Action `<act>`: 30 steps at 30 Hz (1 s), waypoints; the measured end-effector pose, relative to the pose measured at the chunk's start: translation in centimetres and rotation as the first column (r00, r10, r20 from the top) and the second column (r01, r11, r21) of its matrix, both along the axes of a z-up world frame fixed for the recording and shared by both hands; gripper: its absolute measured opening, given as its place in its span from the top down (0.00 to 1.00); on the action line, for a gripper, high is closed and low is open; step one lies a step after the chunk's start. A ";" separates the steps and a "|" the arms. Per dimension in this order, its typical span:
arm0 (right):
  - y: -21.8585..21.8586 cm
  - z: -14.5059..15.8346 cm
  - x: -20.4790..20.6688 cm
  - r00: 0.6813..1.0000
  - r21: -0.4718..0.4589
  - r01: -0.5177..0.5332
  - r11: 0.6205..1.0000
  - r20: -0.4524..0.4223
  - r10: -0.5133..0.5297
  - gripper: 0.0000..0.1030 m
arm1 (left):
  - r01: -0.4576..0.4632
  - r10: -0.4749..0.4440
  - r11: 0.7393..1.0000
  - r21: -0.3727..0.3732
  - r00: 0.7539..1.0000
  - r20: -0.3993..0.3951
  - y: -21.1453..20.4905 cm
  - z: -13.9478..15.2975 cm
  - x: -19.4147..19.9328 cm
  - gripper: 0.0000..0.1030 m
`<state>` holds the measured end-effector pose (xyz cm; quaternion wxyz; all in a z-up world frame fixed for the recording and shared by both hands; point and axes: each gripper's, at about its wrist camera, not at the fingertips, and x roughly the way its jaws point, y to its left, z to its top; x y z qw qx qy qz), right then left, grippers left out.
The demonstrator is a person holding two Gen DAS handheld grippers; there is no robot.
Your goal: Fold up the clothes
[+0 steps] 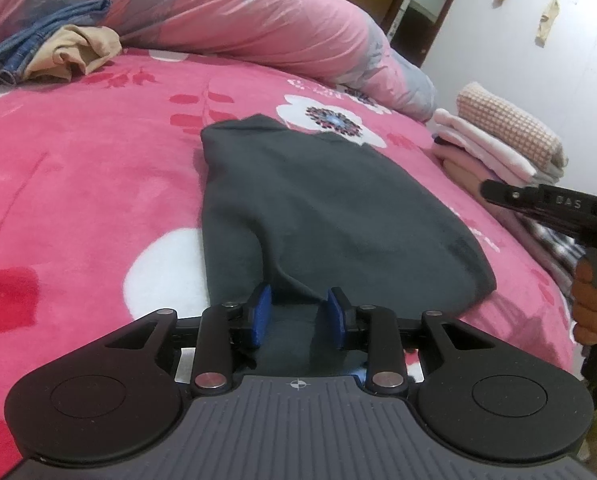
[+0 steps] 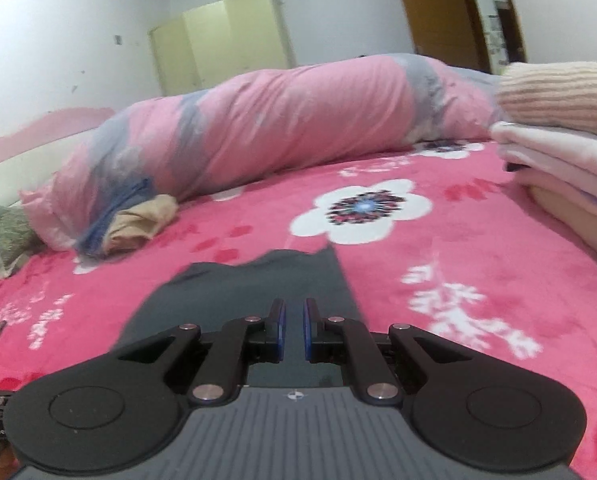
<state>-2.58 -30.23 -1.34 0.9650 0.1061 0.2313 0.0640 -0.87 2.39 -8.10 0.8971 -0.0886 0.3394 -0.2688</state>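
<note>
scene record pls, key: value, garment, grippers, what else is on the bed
surface: bed with pink floral blanket
garment: dark grey garment, lying mostly flat, near edge raised
left gripper: jaws opening, a fold of the garment's near edge between them
right gripper: nearly shut, nothing visibly held, over the garment
folded stack: right side of the bed
unfolded: jeans and tan garment, beside the rolled quilt
</note>
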 end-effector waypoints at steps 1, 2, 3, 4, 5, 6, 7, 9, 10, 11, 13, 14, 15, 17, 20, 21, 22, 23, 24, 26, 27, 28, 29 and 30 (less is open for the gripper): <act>0.5 0.1 0.3 1.000 -0.005 -0.014 1.000 0.000 0.014 0.92 | -0.003 0.003 1.000 0.003 1.000 0.013 0.0 0.3 -0.2 0.68; 1.0 0.1 0.5 1.000 -0.010 -0.027 1.000 0.000 0.027 0.92 | -0.005 0.005 1.000 0.005 1.000 0.026 0.0 0.7 -0.4 0.67; 1.5 0.2 0.7 0.999 -0.016 -0.039 0.999 0.002 0.039 0.92 | -0.007 0.007 1.000 0.005 0.999 0.034 0.0 0.9 -0.5 0.65; 2.0 0.2 0.9 0.999 -0.020 -0.052 0.998 0.001 0.052 0.92 | -0.008 0.008 1.000 0.003 0.999 0.041 0.0 1.2 -0.5 0.65; 2.4 0.1 1.1 0.998 -0.024 -0.064 0.998 -0.002 0.064 0.92 | -0.009 0.009 1.000 0.002 0.999 0.048 0.0 1.4 -0.6 0.64; 2.9 -0.1 1.4 0.997 -0.029 -0.075 0.997 -0.009 0.074 0.92 | -0.012 0.012 1.000 0.004 0.999 0.047 0.0 1.5 -0.5 0.63; 3.4 -0.4 1.8 0.996 -0.037 -0.084 0.996 -0.019 0.083 0.92 | -0.014 0.014 1.000 0.006 0.999 0.044 0.0 1.5 -0.4 0.63; 4.3 -1.6 2.4 0.996 -0.087 -0.081 0.993 -0.048 0.077 0.92 | -0.020 0.020 1.000 0.020 1.000 0.025 -0.1 1.2 0.0 0.63; 4.8 -2.5 2.8 0.995 -0.137 -0.078 0.987 -0.076 0.068 0.92 | -0.024 0.024 0.999 0.032 1.000 0.006 -0.2 1.0 0.2 0.63; 5.2 -3.7 3.2 0.991 -0.181 -0.081 0.980 -0.116 0.060 0.92 | -0.030 0.031 0.998 0.047 0.999 -0.019 -0.4 0.7 0.4 0.63; 5.9 -5.8 3.9 0.982 -0.253 -0.089 0.963 -0.182 0.043 0.92 | -0.050 0.056 0.996 0.076 0.996 -0.073 -0.7 0.4 1.0 0.63; 6.0 -6.1 3.8 0.982 -0.258 -0.091 0.962 -0.182 0.044 0.92 | -0.059 0.067 0.994 0.088 0.993 -0.097 -0.8 0.3 1.3 0.63; 6.1 -5.8 3.7 0.982 -0.266 -0.091 0.960 -0.181 0.043 0.92 | -0.061 0.071 0.993 0.096 0.992 -0.106 -0.9 0.5 1.4 0.62; 6.3 -4.3 3.8 0.984 -0.258 -0.100 0.961 -0.168 0.057 0.92 | -0.061 0.074 0.992 0.108 0.991 -0.113 -1.1 1.2 1.7 0.62; 6.8 -2.0 4.3 0.988 -0.226 -0.119 0.967 -0.123 0.093 0.92 | -0.065 0.083 0.989 0.134 0.988 -0.133 -1.6 1.6 2.2 0.59; 7.0 -1.4 4.6 0.988 -0.213 -0.129 0.968 -0.108 0.107 0.92 | -0.067 0.088 0.987 0.145 0.986 -0.141 -1.8 1.6 2.4 0.59; 7.2 -0.9 4.9 0.988 -0.202 -0.137 0.970 -0.096 0.120 0.92 | -0.069 0.092 0.985 0.157 0.985 -0.149 -2.1 1.7 2.6 0.59; 7.3 -0.9 5.3 0.987 -0.192 -0.146 0.970 -0.096 0.130 0.92 | -0.068 0.095 0.983 0.171 0.983 -0.155 -2.3 1.7 2.7 0.59; 7.5 -1.2 5.8 0.985 -0.183 -0.158 0.970 -0.103 0.141 0.92 | -0.066 0.097 0.980 0.186 0.982 -0.160 -2.5 1.6 2.7 0.59; 7.7 -2.6 7.2 0.977 -0.163 -0.179 0.970 -0.148 0.156 0.92 | -0.063 0.100 0.974 0.217 0.982 -0.163 -3.0 1.7 2.7 0.58; 7.7 -3.8 8.0 0.969 -0.168 -0.188 0.968 -0.193 0.154 0.92 | -0.062 0.102 0.971 0.232 0.981 -0.164 -3.3 1.7 2.6 0.57; 7.8 -5.1 8.7 0.960 -0.185 -0.192 0.964 -0.241 0.145 0.92 | -0.060 0.103 0.967 0.248 0.981 -0.165 -3.6 1.8 2.6 0.56; 7.9 -5.9 9.1 0.952 -0.197 -0.196 0.961 -0.271 0.139 0.92 | -0.058 0.103 0.963 0.263 0.981 -0.163 -3.8 1.8 2.6 0.56; 8.0 -5.7 9.1 0.953 -0.201 -0.196 0.960 -0.269 0.138 0.92 | -0.055 0.103 0.959 0.278 0.982 -0.160 -4.0 1.9 2.5 0.55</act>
